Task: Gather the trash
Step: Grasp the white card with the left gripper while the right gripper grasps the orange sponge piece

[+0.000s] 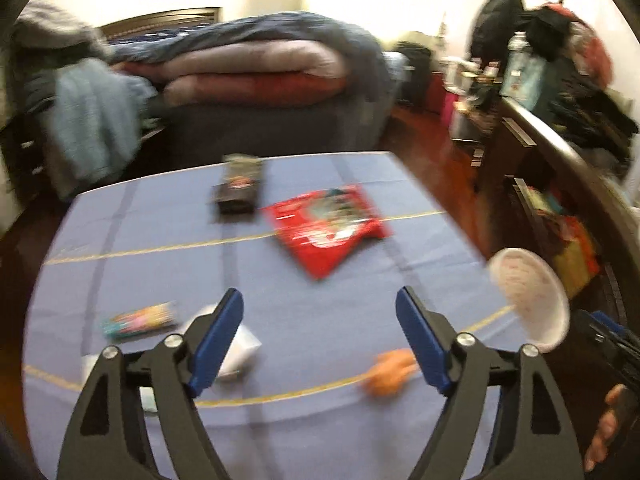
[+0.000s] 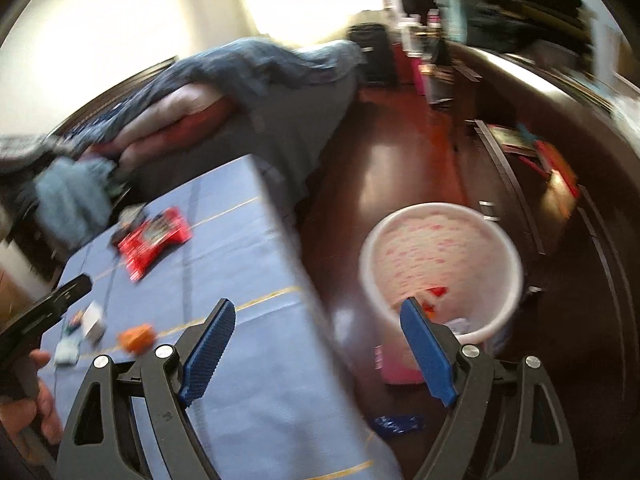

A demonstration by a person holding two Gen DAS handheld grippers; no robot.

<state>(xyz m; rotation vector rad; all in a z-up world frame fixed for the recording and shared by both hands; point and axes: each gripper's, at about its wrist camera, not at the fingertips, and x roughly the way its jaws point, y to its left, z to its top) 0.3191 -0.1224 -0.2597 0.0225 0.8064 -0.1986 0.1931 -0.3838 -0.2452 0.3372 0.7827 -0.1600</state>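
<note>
**Both tools spread and empty above the bench; bin on the floor at the bench's right**

Left tool — blue pads wide apart, nothing between them, held over the near half of the bench, which wears a blue cloth with thin yellow lines. Right tool — likewise spread and empty, straddling the bench's right edge, its right pad in front of the bin's rim.

Trash on the cloth, left wrist view, all blurred:
- red snack bag, flat, near the middle
- dark packet just behind and left of the red bag, toward the far edge
- colourful wrapper at near left
- small white box, partly hidden behind the left pad
- crumpled orange scrap beside the right pad, on the nearest yellow line
- a pale scrap near the left edge, seen only from the right wrist view

White bin with pink markings stands on the dark wooden floor, just beside the bench's right edge. Inside it: a red-orange piece and something white at the bottom. A blue wrapper lies on the floor near the bin's base.

Behind the bench: a bed piled with folded quilts. A dark dresser runs along the right.
</note>
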